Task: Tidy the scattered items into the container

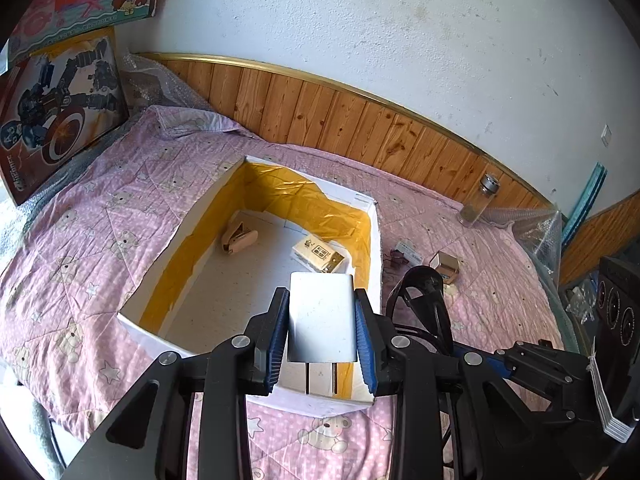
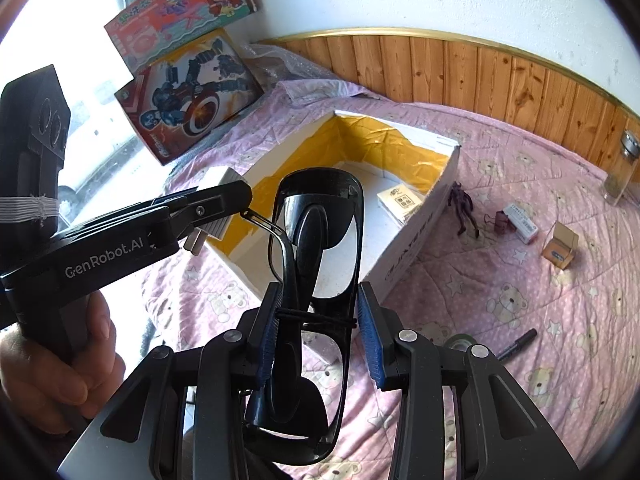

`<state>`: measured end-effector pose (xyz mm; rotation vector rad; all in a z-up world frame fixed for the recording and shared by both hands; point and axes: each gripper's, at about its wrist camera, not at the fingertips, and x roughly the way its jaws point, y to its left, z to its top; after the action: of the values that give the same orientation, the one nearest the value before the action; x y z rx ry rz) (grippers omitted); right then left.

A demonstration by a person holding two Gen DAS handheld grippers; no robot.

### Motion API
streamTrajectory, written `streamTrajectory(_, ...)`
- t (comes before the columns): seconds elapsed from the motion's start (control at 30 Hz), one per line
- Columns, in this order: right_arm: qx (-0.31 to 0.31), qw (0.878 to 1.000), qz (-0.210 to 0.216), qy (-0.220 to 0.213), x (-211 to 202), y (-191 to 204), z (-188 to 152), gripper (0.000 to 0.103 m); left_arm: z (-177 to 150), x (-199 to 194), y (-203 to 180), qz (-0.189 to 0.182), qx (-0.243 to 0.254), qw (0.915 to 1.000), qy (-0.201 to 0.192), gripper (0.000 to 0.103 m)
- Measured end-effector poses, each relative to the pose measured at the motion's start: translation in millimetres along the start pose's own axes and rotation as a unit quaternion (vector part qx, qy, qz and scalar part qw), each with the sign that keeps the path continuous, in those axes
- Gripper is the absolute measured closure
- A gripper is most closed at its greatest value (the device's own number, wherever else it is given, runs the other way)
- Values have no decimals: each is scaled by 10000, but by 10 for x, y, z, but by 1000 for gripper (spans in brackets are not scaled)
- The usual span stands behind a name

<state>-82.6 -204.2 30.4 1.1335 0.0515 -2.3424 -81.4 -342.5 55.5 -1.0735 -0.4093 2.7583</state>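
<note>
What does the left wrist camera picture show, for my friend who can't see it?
The left gripper holds a white plug charger over the near end of an open white box lined with yellow tape. The box sits on a pink teddy-bear quilt and already holds a small beige item and a small packet.

A home bedroom, likely a child's. Ahead of the tools lies a bed spread with a pink quilt [image 1: 120, 216] printed with teddy bears and stars. Beyond it runs wood-panelled wainscoting [image 1: 360, 120] with a gold trim under a scuffed white plaster wall [image 1: 360, 20]. To the far left, boxed toys lean against the wall: a robot building set [image 2: 192, 96] and a cartoon-girl toy box [image 2: 180, 4].
</note>
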Motion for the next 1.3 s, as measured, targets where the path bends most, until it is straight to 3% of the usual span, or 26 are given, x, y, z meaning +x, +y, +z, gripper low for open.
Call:
streamTrajectory(0.73,-71,9998,111,127,511,-7,544,64,389,399,448,379,-35,9991,161,71)
streamTrajectory(1.3,-435,9963,-65,737,1121,-53,574,64,285,975,711,524,155,9949,844,70)
